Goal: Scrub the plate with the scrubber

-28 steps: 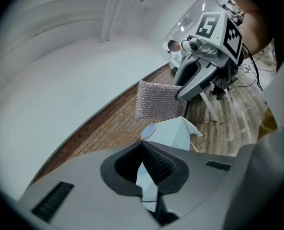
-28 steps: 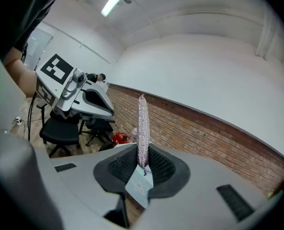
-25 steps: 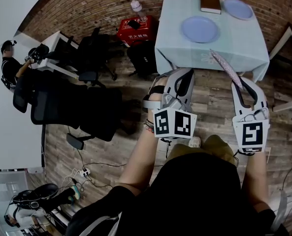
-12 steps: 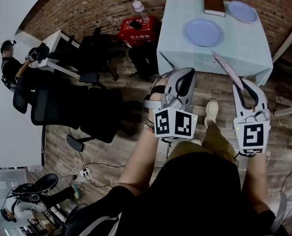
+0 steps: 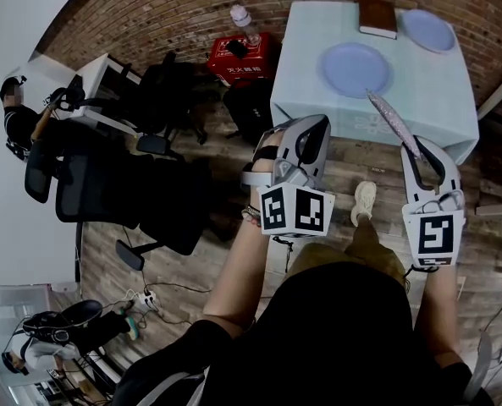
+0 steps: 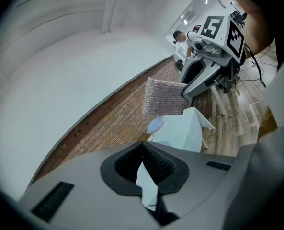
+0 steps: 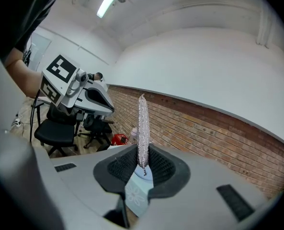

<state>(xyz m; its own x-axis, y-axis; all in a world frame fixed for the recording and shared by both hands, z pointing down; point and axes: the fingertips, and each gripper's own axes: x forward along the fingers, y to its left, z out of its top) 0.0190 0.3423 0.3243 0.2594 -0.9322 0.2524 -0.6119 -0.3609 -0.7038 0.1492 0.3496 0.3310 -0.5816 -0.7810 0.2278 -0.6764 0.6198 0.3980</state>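
Two light blue plates, a nearer one (image 5: 356,68) and a farther one (image 5: 429,30), lie on a table with a pale teal cloth (image 5: 428,112). My right gripper (image 5: 422,148) is shut on a flat silvery scrubber (image 5: 392,117), which sticks out forward over the table's near edge. In the right gripper view the scrubber (image 7: 142,126) stands edge-on between the pads. My left gripper (image 5: 312,130) is shut and empty, short of the table's front edge. In the left gripper view the pads (image 6: 153,162) meet, with the plate (image 6: 155,124) and the scrubber (image 6: 163,97) beyond.
A brown book (image 5: 377,17) lies at the table's far edge. A red box (image 5: 242,57) and a water bottle (image 5: 238,13) sit left of the table. Black office chairs (image 5: 115,193) and a white desk (image 5: 98,79) stand at left. My shoe (image 5: 365,201) is near the table.
Both grippers have moved forward toward the table, which now sits nearer in the head view. A foot has stepped forward. Both grips are unchanged.
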